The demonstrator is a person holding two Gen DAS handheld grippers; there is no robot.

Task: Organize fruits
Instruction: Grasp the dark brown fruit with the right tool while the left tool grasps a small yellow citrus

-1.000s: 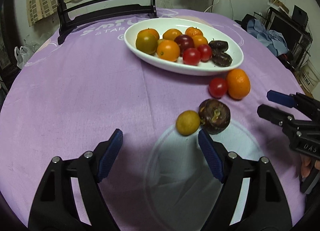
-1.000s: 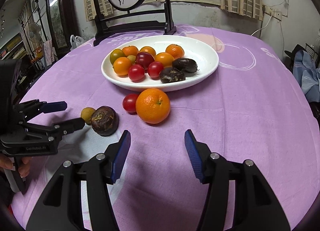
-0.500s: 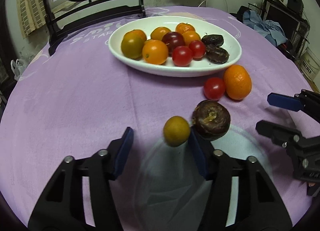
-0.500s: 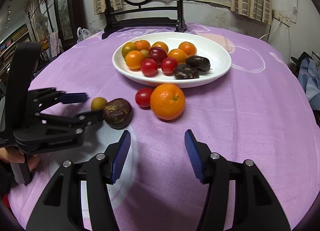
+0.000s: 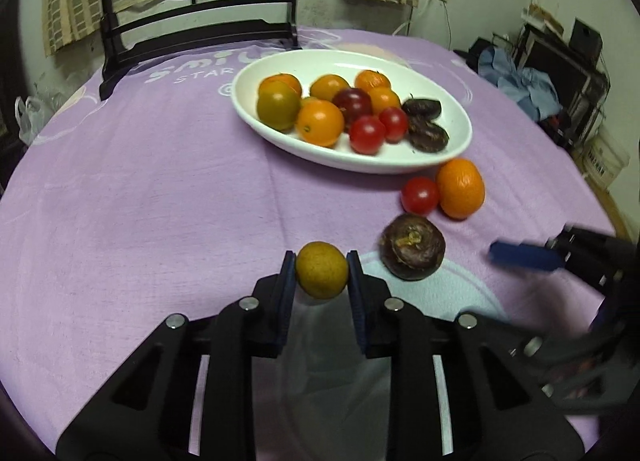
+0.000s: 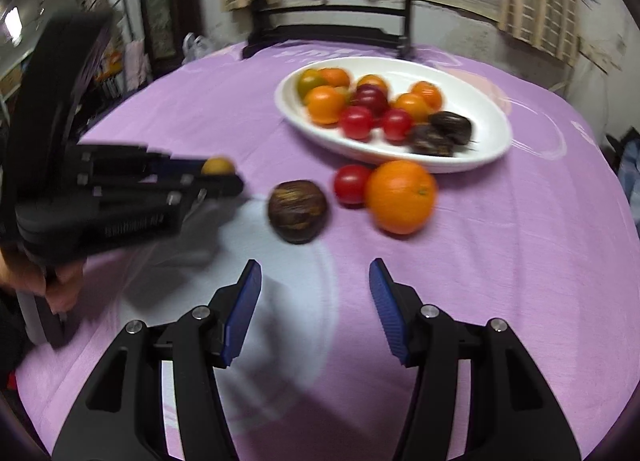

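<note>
Two blue pads of the left gripper (image 5: 321,267) now pinch the small yellow-green fruit (image 5: 321,269) near the desk's near edge — a second ago those jaws stood wide apart with the fruit lying ahead of them on the purple cloth (image 5: 140,189). The right gripper (image 6: 315,293) has its jaws spread with nothing between them, as before, though its view has swung and blurred.

Just beside the held fruit sits a dark brown wrinkled fruit (image 5: 412,247), and a little farther on a red tomato (image 5: 419,195) touches a loose orange (image 5: 460,188); all three lie where they were.

From the right wrist the left gripper shows side-on, a hand (image 6: 60,289) gripping its handle and only the top of the yellow-green fruit peeping above the fingers. The left wrist view alone shows both pads pressed on the fruit's sides.

Toward the desk's far edge the white oval dish (image 5: 460,117) holds oranges, a greenish one, a dark red fruit, two red tomatoes and two dark wrinkled fruits. Behind it stands a black chair (image 5: 192,33).
</note>
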